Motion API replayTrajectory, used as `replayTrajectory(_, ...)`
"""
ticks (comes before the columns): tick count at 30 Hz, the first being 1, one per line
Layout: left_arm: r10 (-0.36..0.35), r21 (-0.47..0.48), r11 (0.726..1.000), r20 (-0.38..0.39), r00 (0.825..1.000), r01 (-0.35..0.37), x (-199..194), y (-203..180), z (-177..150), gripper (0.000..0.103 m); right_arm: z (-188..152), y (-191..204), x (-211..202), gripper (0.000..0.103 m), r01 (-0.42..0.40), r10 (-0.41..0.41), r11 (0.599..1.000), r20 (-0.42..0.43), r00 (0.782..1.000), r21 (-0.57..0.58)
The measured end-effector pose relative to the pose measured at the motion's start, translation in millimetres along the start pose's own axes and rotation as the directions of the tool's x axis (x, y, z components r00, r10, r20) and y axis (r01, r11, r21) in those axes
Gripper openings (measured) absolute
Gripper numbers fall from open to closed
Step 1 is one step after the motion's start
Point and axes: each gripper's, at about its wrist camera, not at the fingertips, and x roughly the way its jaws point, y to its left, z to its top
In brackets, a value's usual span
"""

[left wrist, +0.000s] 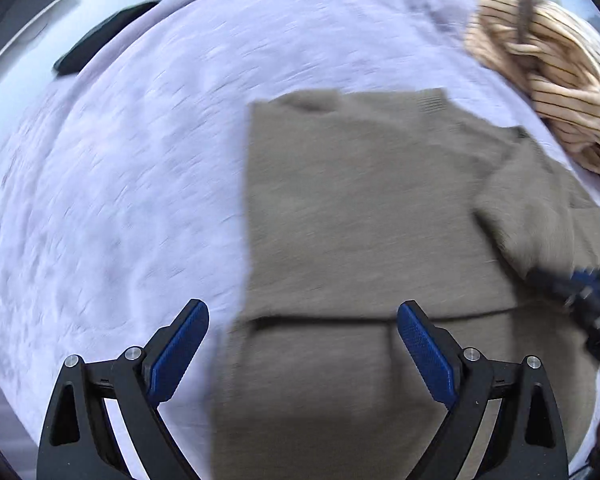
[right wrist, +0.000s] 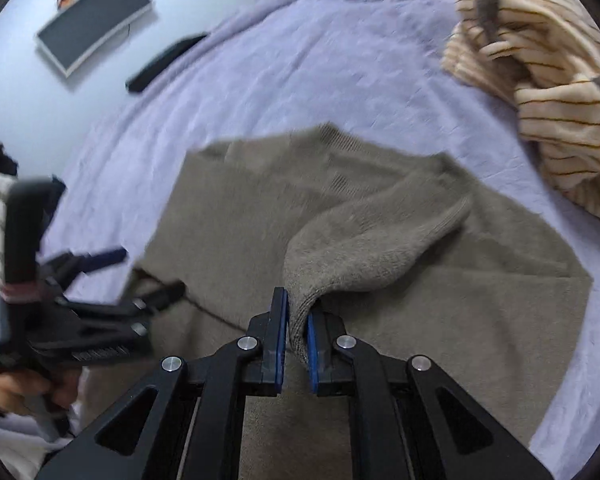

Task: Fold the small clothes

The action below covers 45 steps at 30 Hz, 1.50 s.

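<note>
Across the lavender bedspread (right wrist: 300,80) lies a taupe knit sweater (right wrist: 420,300), fuzzy and flat, its left side already folded to a straight edge. One sleeve (right wrist: 372,240) is lifted over the body, pinched in the right gripper (right wrist: 297,344). Left gripper (left wrist: 303,344) hovers wide apart, empty, above the sweater's near left edge. Far right sits a crumpled striped cream garment (right wrist: 540,92).

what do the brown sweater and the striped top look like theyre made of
Brown sweater: looks like a soft, matte knit, perhaps wool or a blend; ribbing shows at the cuff and a fuzzy nap on the sleeve. Striped top: seems a plush, ribbed fleece or velour, cream with thin dark stripes; the fibre itself cannot be told.
</note>
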Motion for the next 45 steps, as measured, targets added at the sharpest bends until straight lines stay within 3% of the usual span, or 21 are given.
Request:
replayTrajectory(3, -0.005, -0.022, 1.0, -0.013, 1.0, 0.005, 3, 18, -9, 0.096, -22, 17, 31, 0.016, 0.098, -0.102, 0.994, -0.09, 0.991, -0.047)
replayTrajectory(4, -0.012, -0.019, 1.0, -0.016, 1.0, 0.012, 3, 20, -12, 0.096, -25, 17, 29, 0.027, 0.1, -0.102, 0.994, -0.079, 0.992, -0.031)
replayTrajectory(6, -0.032, -0.009, 0.999, -0.026, 0.999, 0.032, 5, 19, -17, 0.096, -27, 11, 19, 0.046, 0.05, -0.046, 0.998, -0.078, 0.996, 0.045)
replayTrajectory(10, -0.073, 0.013, 0.997, -0.028, 0.997, 0.073, 4, 7, -23, 0.096, -22, -20, -9, 0.049, -0.012, 0.016, 0.967, -0.013, 1.0, 0.255)
replayTrajectory(13, -0.093, 0.02, 0.995, -0.024, 0.995, 0.094, -1, 4, -24, 0.096, -20, -60, -15, 0.05, -0.077, 0.059, 0.873, 0.053, 0.997, 0.481)
replayTrajectory(16, -0.099, 0.022, 0.995, -0.021, 0.995, 0.1, -5, 9, -24, 0.096, -19, -94, 4, 0.047, -0.17, 0.137, 0.71, 0.103, 0.985, 0.684)
replayTrajectory(17, -0.097, 0.02, 0.995, -0.02, 0.995, 0.098, -7, 12, -24, 0.096, -22, -101, 10, 0.036, -0.191, 0.158, 0.664, 0.114, 0.981, 0.723)
replayTrajectory(18, -0.093, 0.016, 0.995, -0.016, 0.995, 0.094, -10, 18, -26, 0.096, -22, -102, 13, 0.009, -0.209, 0.17, 0.639, 0.13, 0.977, 0.741)
replayTrajectory(19, -0.087, 0.011, 0.996, -0.012, 0.996, 0.088, -12, 23, -27, 0.096, -17, -97, 11, 0.009, -0.223, 0.165, 0.65, 0.152, 0.974, 0.726)
replayTrajectory(21, -0.066, -0.012, 0.998, -0.003, 0.998, 0.066, -13, 38, -27, 0.096, 8, -67, 4, 0.009, -0.218, 0.136, 0.745, 0.177, 0.975, 0.63)
replayTrajectory(24, -0.035, -0.067, 0.997, -0.002, 0.999, 0.035, -14, 60, -30, 0.096, 40, -3, 3, 0.009, -0.124, 0.086, 0.933, 0.124, 0.989, 0.339)
replayTrajectory(26, -0.012, -0.1, 0.995, -0.007, 1.0, 0.011, -11, 70, -28, 0.096, 47, 44, 14, 0.012, -0.071, 0.065, 0.991, 0.055, 0.996, 0.116)
replayTrajectory(28, 0.004, -0.125, 0.992, -0.016, 1.0, -0.006, -11, 80, -29, 0.096, 42, 82, 35, 0.026, -0.037, 0.036, 0.999, -0.04, 0.999, -0.035)
replayTrajectory(30, 0.01, -0.137, 0.991, -0.015, 1.0, -0.012, -12, 86, -28, 0.096, 35, 97, 41, 0.031, -0.046, 0.041, 0.996, -0.076, 0.996, -0.072)
replayTrajectory(34, -0.015, -0.112, 0.994, 0.003, 1.0, 0.015, -16, 84, -21, 0.096, 19, 78, 27, 0.045, -0.132, 0.137, 0.988, -0.068, 0.988, 0.08)
replayTrajectory(39, -0.121, -0.088, 0.989, 0.007, 0.993, 0.121, -13, 60, 1, 0.096, 16, 0, 9, 0.045, -0.125, 0.147, 0.934, -0.041, 0.988, 0.336)
replayTrajectory(42, -0.17, -0.076, 0.982, 0.013, 0.985, 0.171, -14, 44, 14, 0.096, 22, -28, 1, 0.045, -0.129, 0.151, 0.909, -0.025, 0.988, 0.397)
replayTrajectory(45, -0.244, -0.045, 0.969, 0.005, 0.97, 0.244, -14, 34, 25, 0.096, 23, -31, 1, 0.045, -0.126, 0.15, 0.904, -0.026, 0.988, 0.408)
